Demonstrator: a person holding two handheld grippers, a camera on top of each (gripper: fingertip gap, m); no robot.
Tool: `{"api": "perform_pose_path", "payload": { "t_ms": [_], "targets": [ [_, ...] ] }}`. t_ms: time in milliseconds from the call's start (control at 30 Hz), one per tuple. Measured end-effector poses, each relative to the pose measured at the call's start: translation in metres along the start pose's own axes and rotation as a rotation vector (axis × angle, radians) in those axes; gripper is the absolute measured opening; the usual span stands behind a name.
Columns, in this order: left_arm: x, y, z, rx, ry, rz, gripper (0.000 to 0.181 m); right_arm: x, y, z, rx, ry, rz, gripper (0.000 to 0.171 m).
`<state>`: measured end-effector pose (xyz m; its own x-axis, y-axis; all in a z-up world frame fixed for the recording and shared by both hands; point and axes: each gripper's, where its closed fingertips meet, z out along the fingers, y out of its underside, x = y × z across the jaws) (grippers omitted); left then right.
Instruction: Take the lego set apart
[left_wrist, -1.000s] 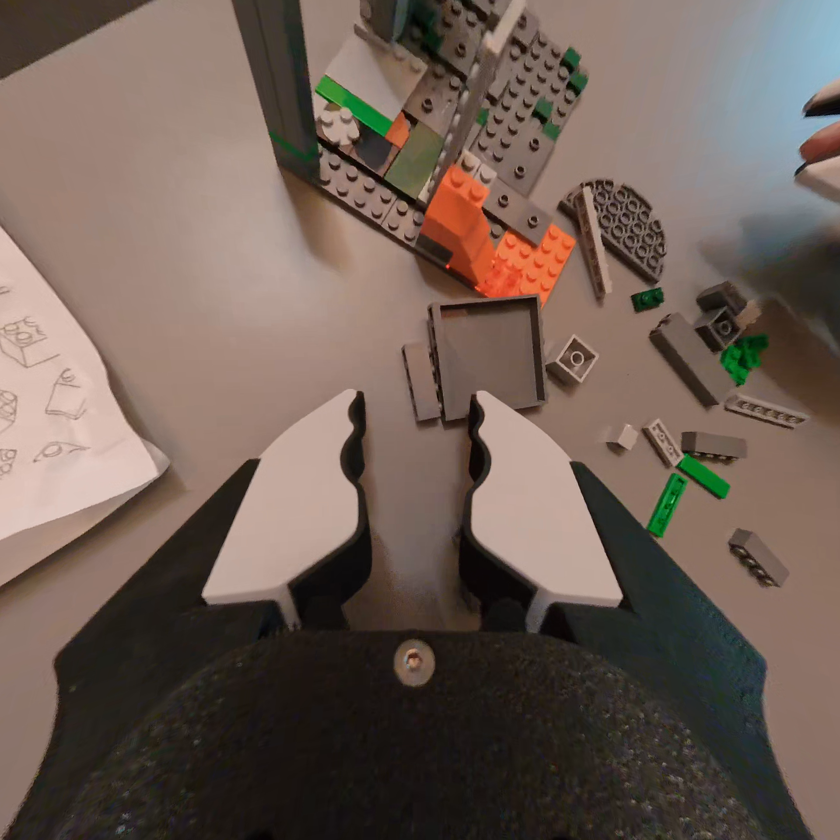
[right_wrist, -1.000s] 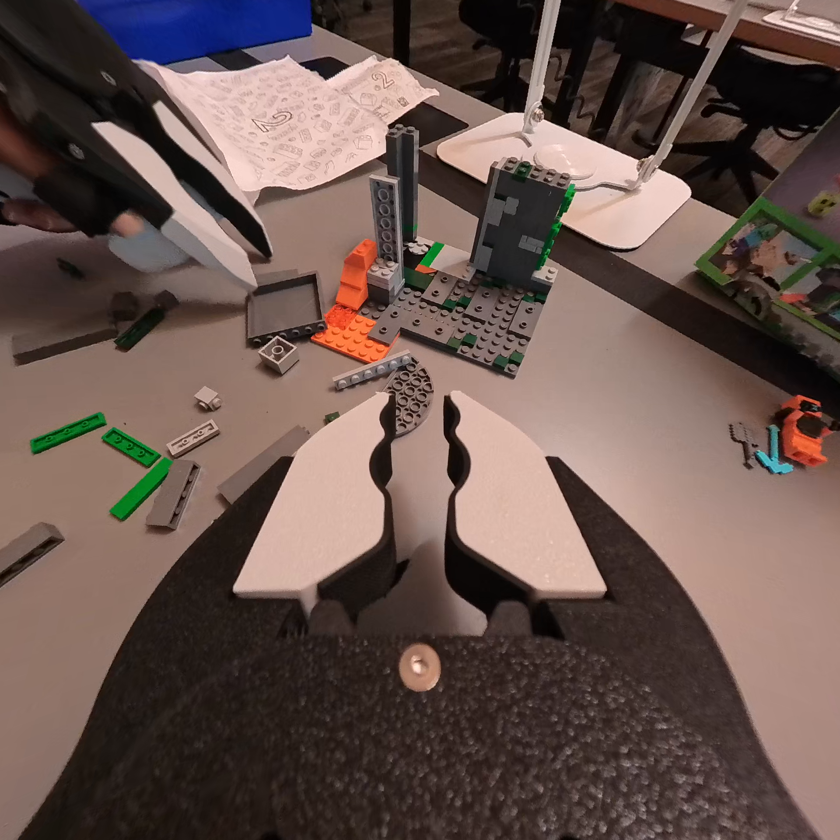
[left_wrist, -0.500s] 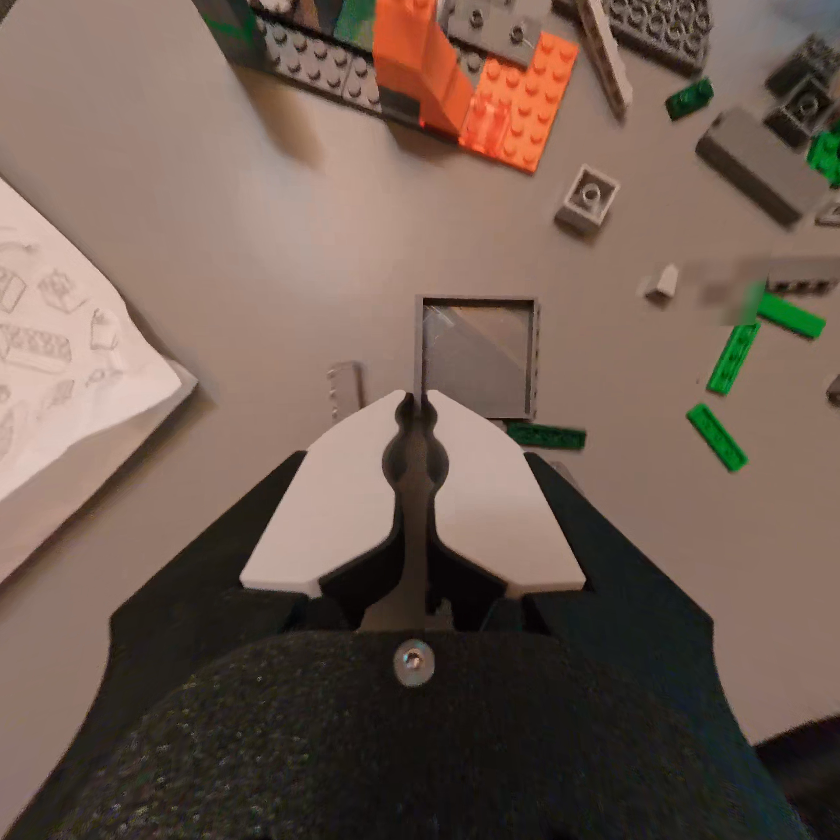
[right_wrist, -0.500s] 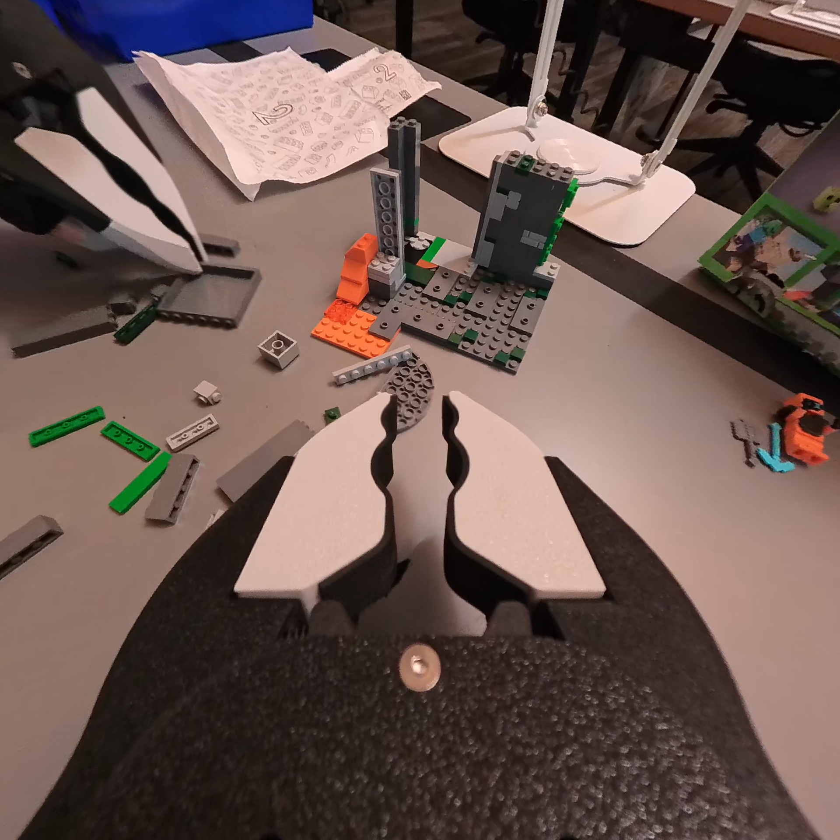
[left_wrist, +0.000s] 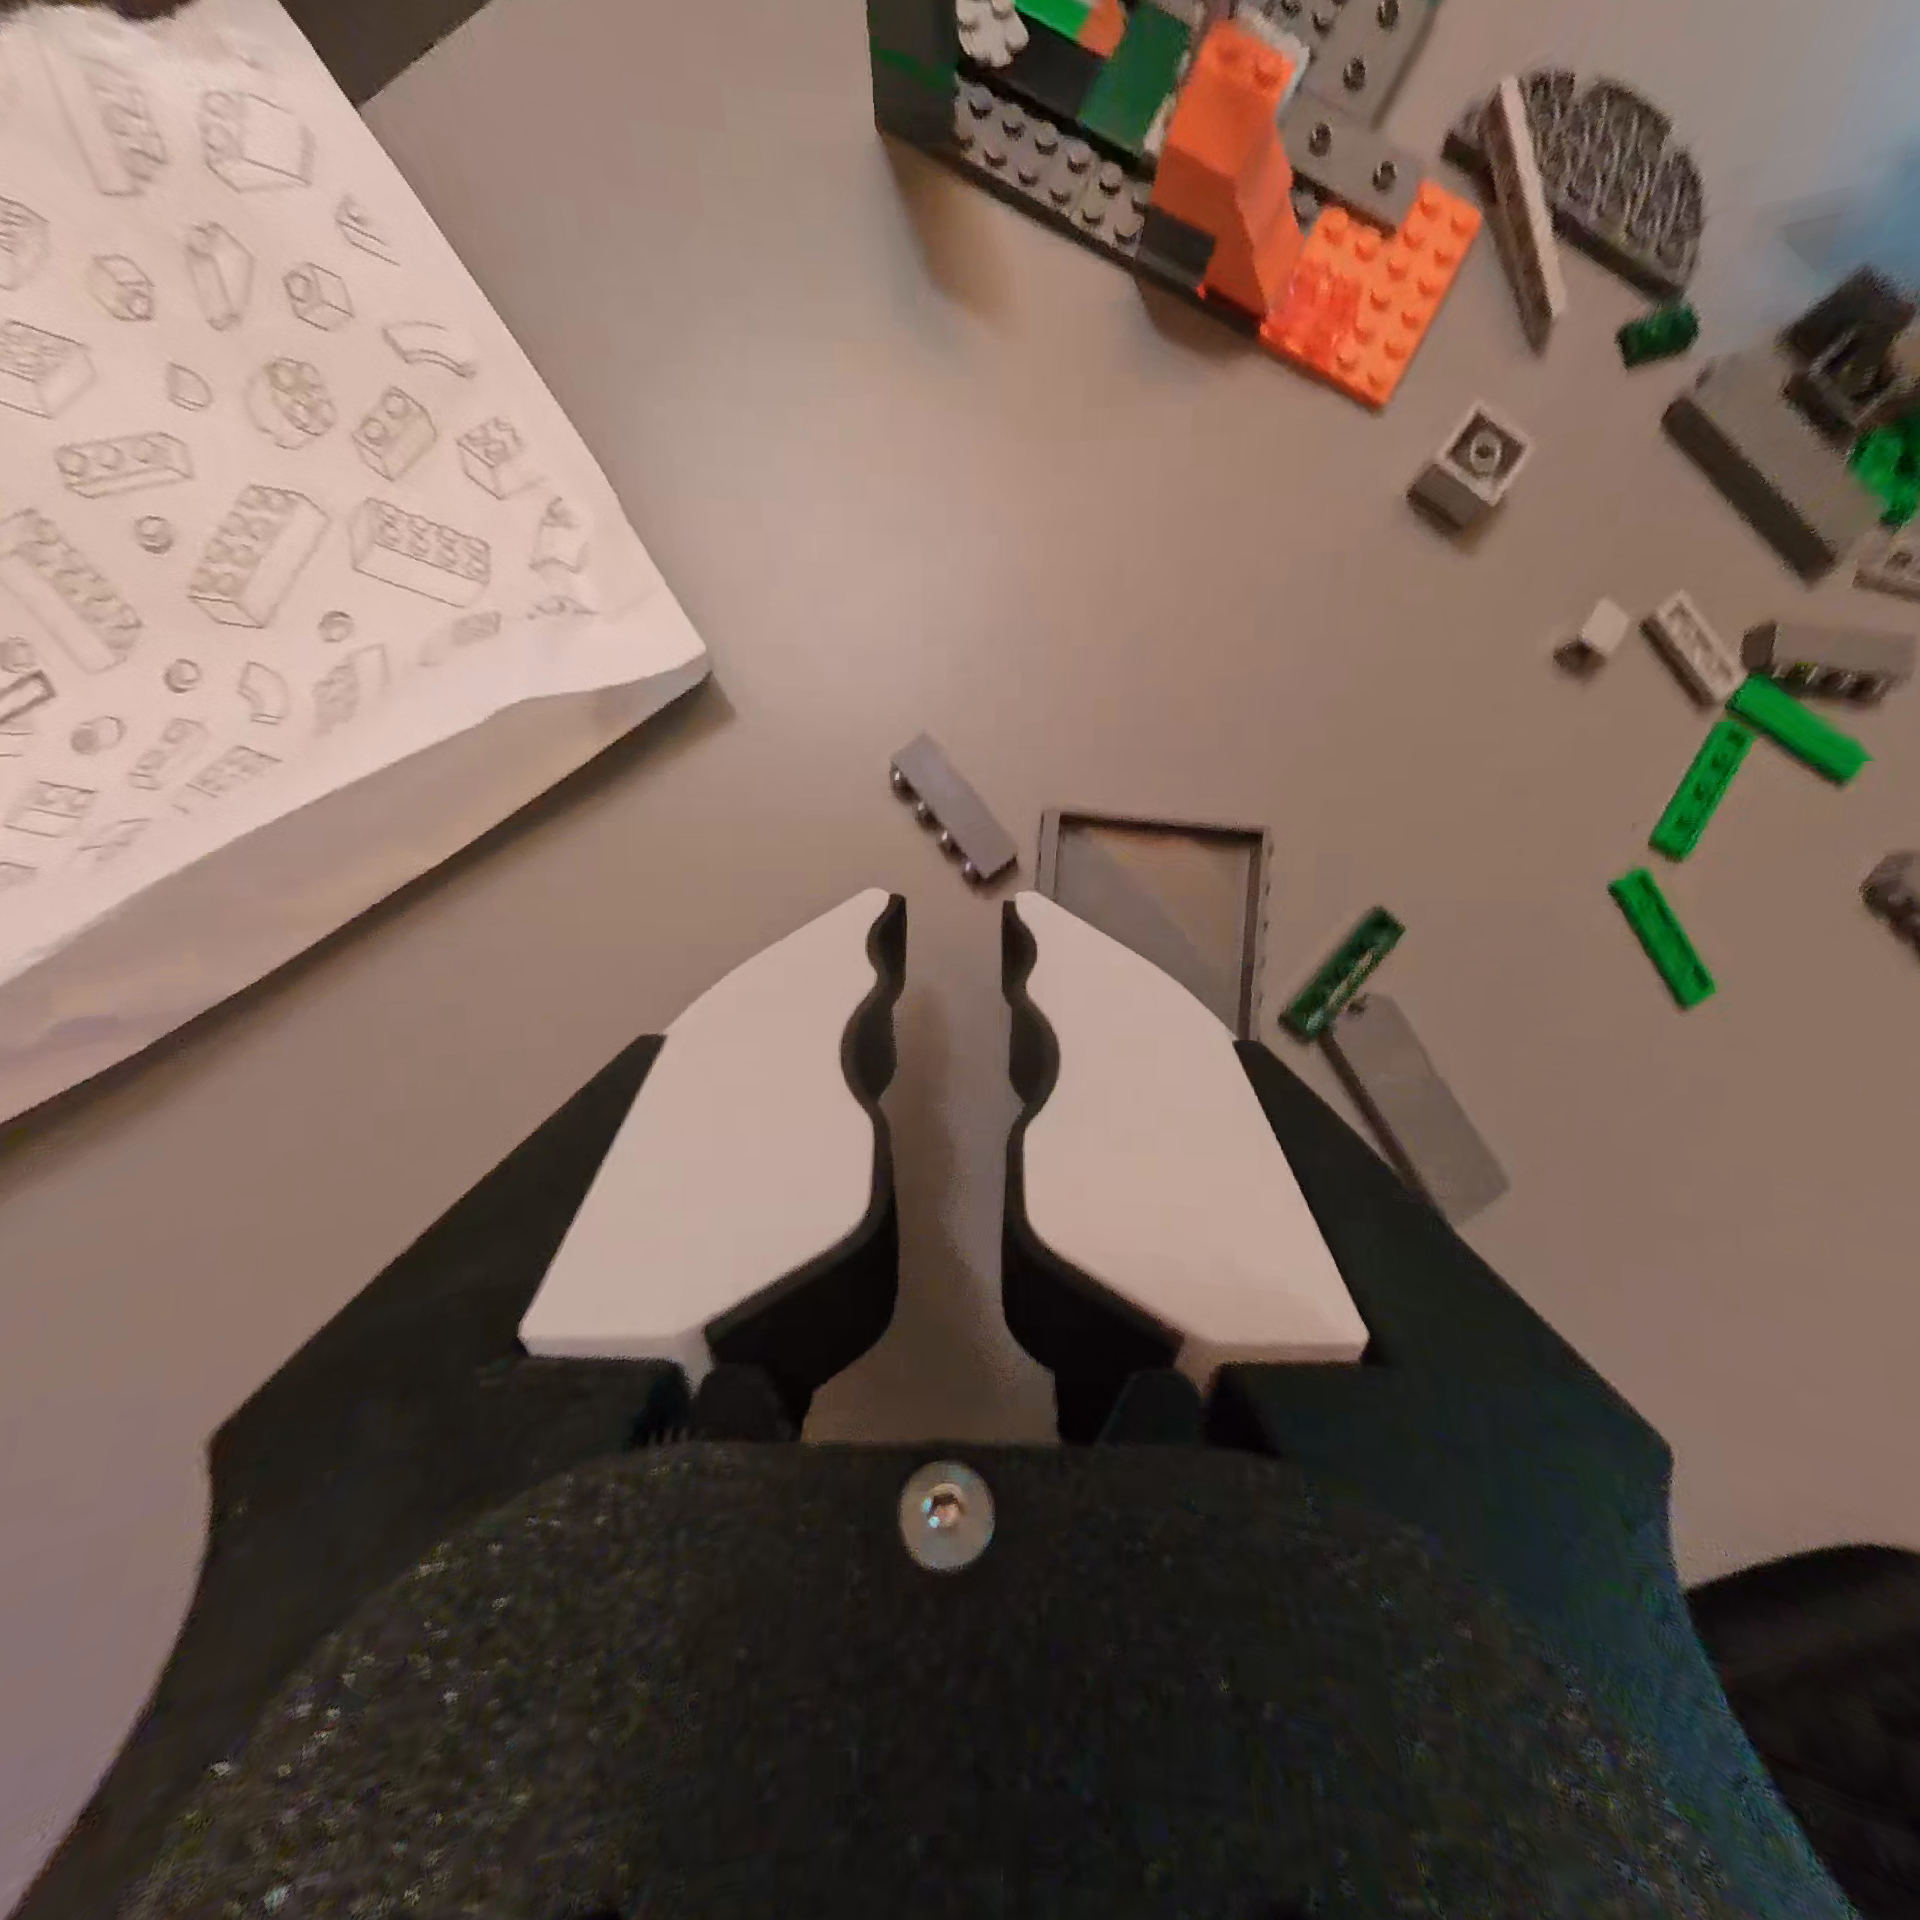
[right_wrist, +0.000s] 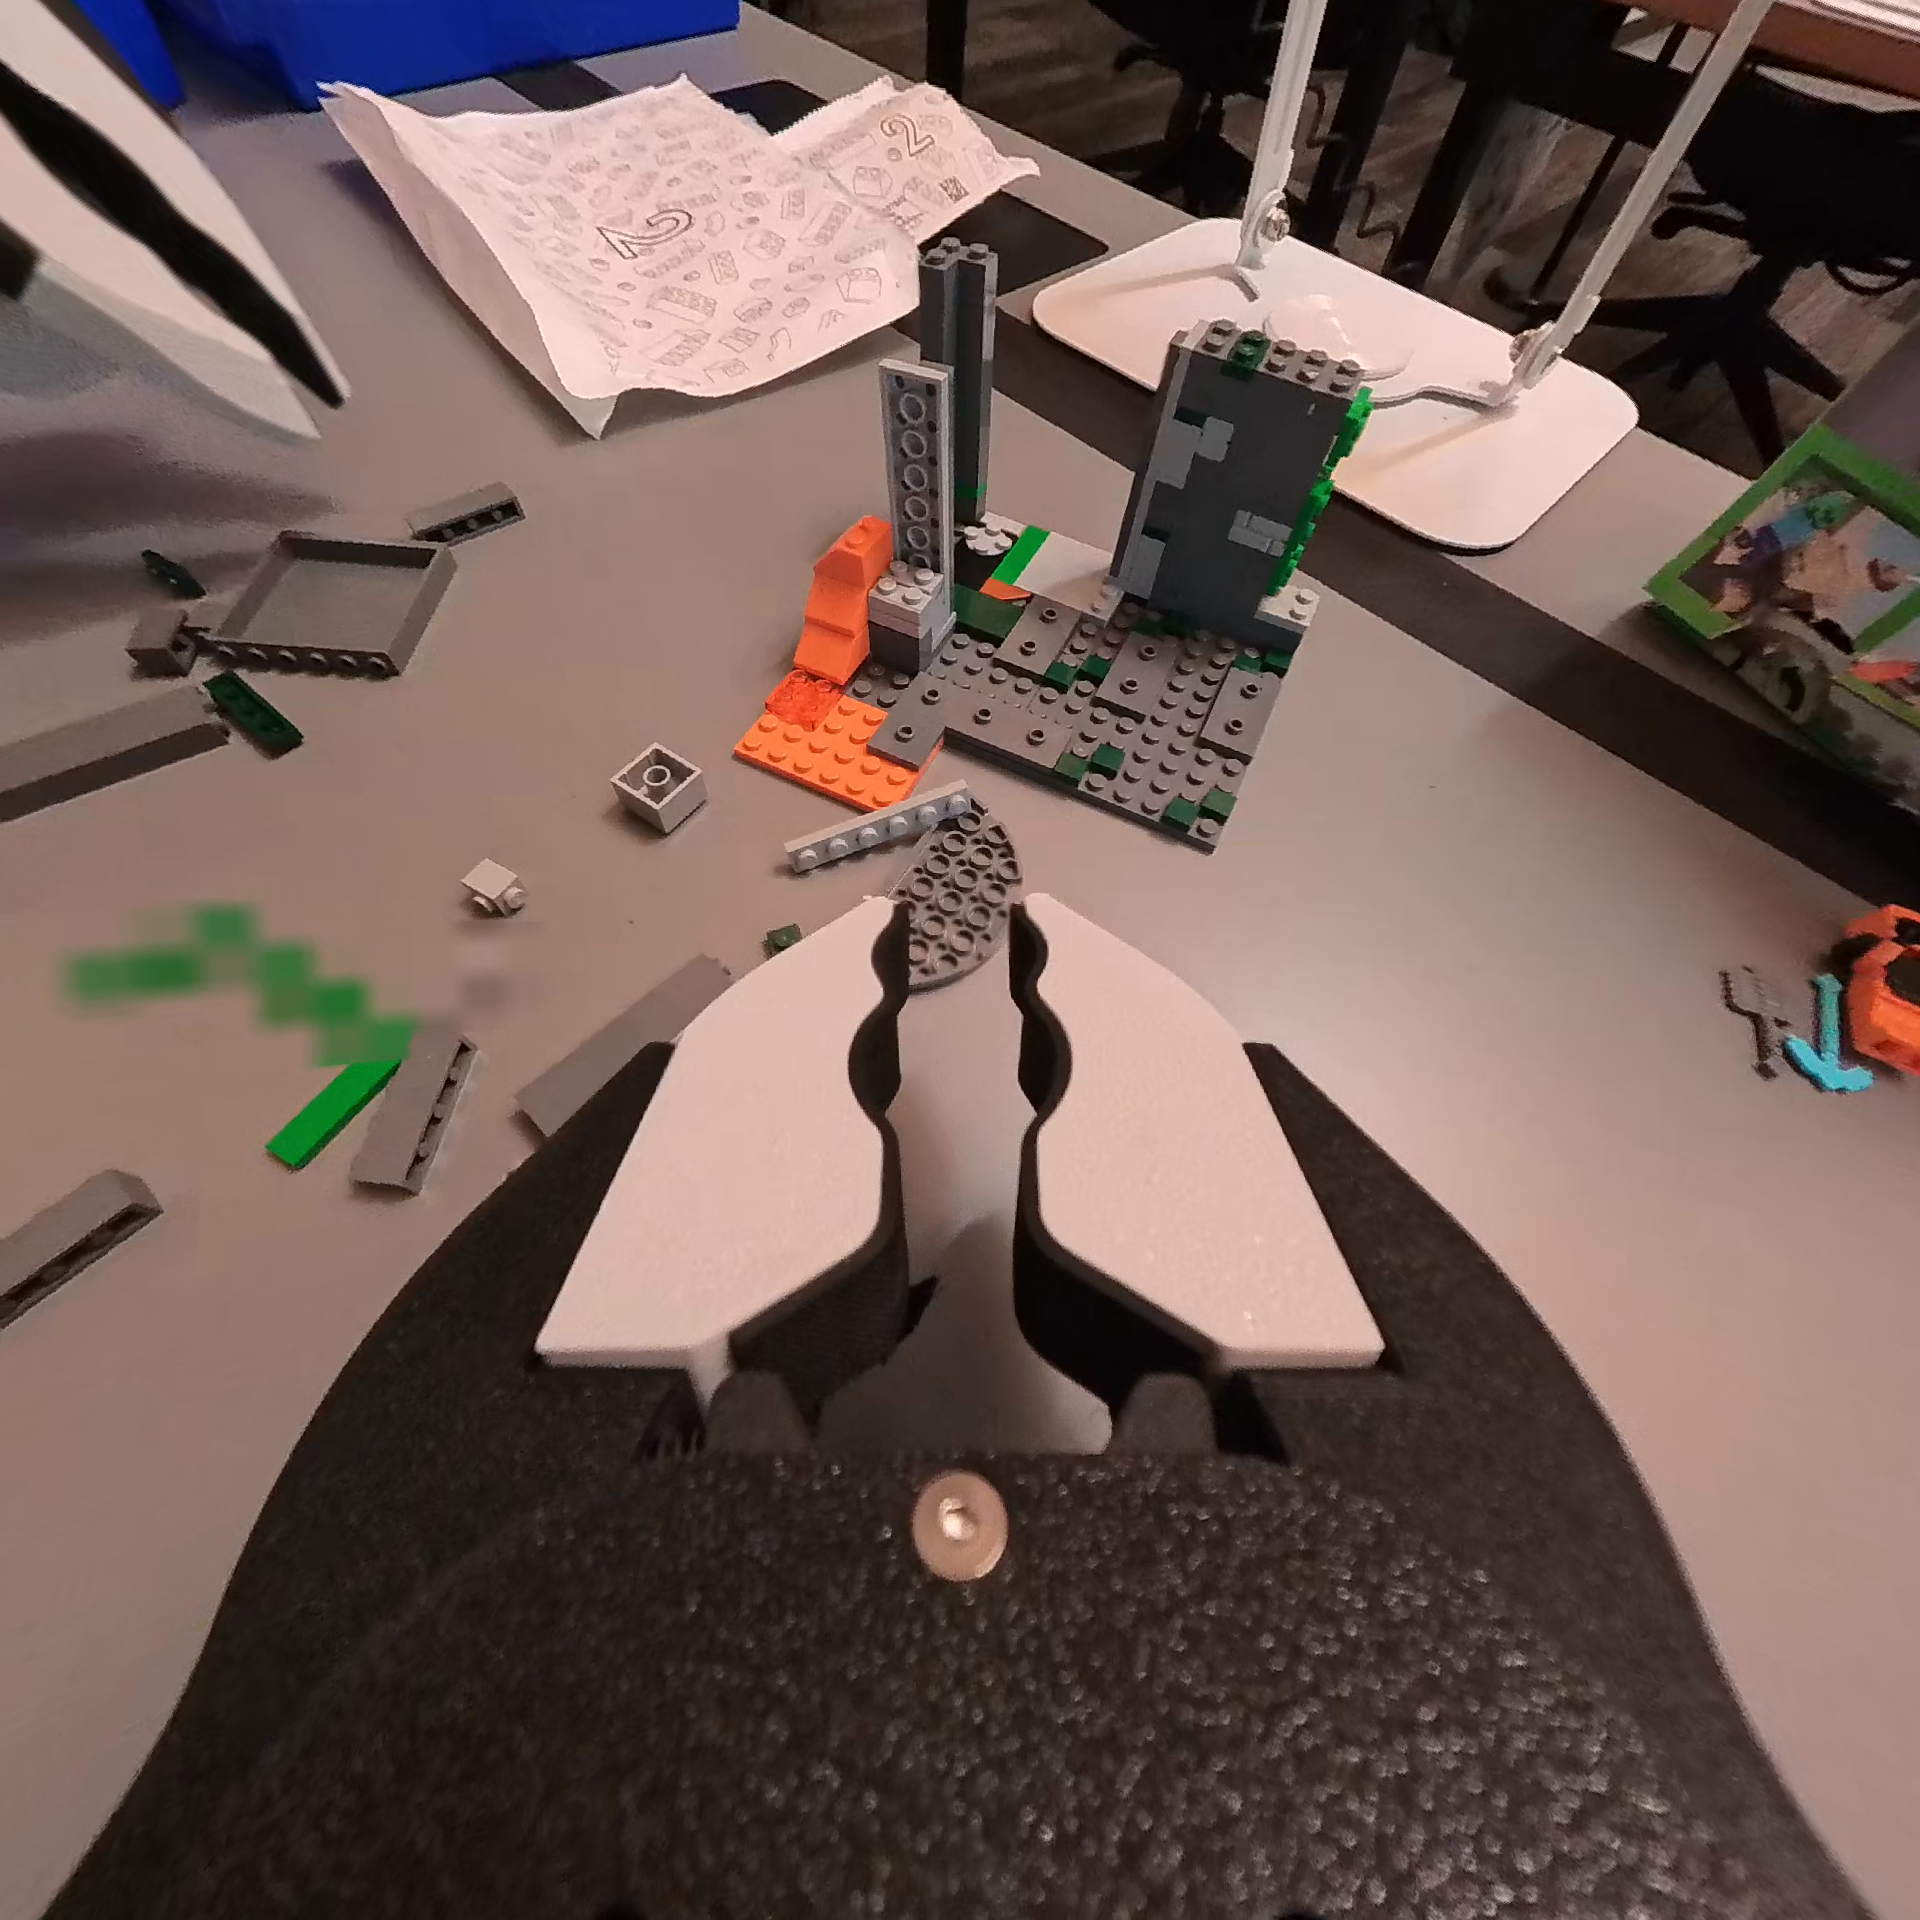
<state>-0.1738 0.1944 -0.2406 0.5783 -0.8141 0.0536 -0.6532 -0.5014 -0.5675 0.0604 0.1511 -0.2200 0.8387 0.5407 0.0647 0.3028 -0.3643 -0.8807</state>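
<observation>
The lego set (right_wrist: 1039, 665) stands mid-table: a grey studded base with an orange corner, a tall grey pillar and a dark wall. Its orange end shows at the top of the left wrist view (left_wrist: 1226, 177). My left gripper (left_wrist: 951, 914) is slightly open and empty above the table. A grey square frame piece (left_wrist: 1153, 894) lies just right of its tips, and a small grey plate (left_wrist: 951, 805) just ahead. My right gripper (right_wrist: 956, 920) is slightly open and empty. A dark half-round plate (right_wrist: 961, 894) lies beyond its tips. The left gripper (right_wrist: 156, 260) shows at upper left there.
A white printed paper bag (left_wrist: 260, 468) lies left of the set. Loose green plates (left_wrist: 1704, 790) and grey pieces (right_wrist: 416, 1112) are scattered over the table. A white lamp base (right_wrist: 1351, 416) and a green box (right_wrist: 1808, 592) stand at the back right. A small orange figure (right_wrist: 1881, 987) lies right. One gripper's finger ends stand about 25 cm off the other's. From my right tips it is roughly 5 cm to the dark half-round plate (right_wrist: 961, 894); from my left, 20 cm. Seen from the left wrist view (left_wrist: 1605, 134) as well.
My left gripper shut on the grey frame, pulled it away from the set, then opened and let it go on the table. The right gripper has barely moved.
</observation>
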Motion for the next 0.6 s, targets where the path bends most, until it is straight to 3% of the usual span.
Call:
{"api": "perform_pose_path", "payload": {
  "t_ms": [167,333,600],
  "targets": [
    [-0.003,-0.007,0.027,-0.043,-0.011,-0.103,0.030,0.000,0.001,-0.002,-0.008,0.012,-0.024,0.018],
    [-0.006,-0.007,0.039,-0.064,-0.069,-0.091,0.013,0.004,-0.001,-0.004,0.001,0.018,-0.011,0.017],
    [0.028,-0.017,0.002,-0.003,0.012,0.043,0.012,0.001,0.001,-0.001,-0.010,0.009,-0.015,0.017]
  ]
}}
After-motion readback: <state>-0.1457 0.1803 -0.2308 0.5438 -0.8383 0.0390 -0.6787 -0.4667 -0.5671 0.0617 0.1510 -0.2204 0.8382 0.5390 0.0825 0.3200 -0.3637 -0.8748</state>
